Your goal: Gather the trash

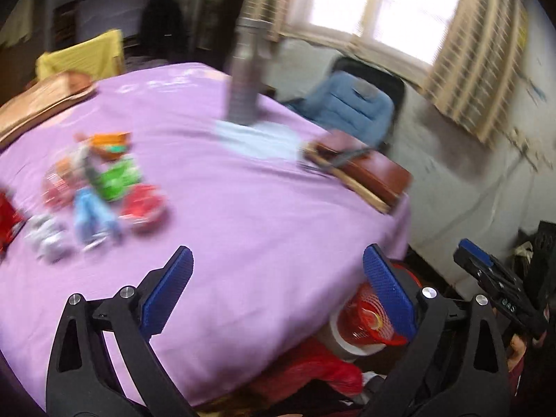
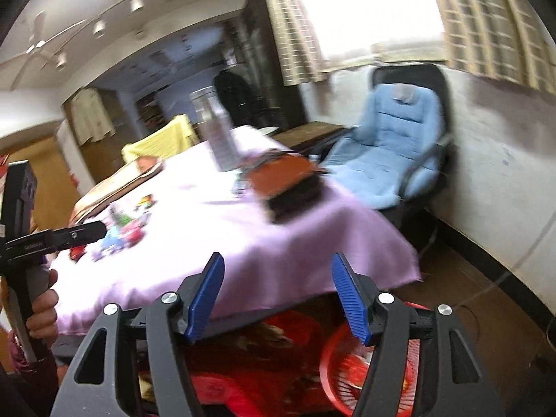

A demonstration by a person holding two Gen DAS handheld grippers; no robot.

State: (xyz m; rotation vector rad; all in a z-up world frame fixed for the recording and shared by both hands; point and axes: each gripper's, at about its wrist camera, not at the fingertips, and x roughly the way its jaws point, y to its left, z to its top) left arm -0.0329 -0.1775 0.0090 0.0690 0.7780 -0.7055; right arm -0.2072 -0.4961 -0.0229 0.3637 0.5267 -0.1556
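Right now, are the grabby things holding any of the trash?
No. The left tool and right tool are both open with nothing between their fingers. The wrappers lie untouched on the purple cloth.

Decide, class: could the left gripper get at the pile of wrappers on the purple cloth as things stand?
Probably yes. The left gripper is open and empty, and only bare purple cloth lies between it and the wrappers, ahead to its left. Blur hides fine detail.
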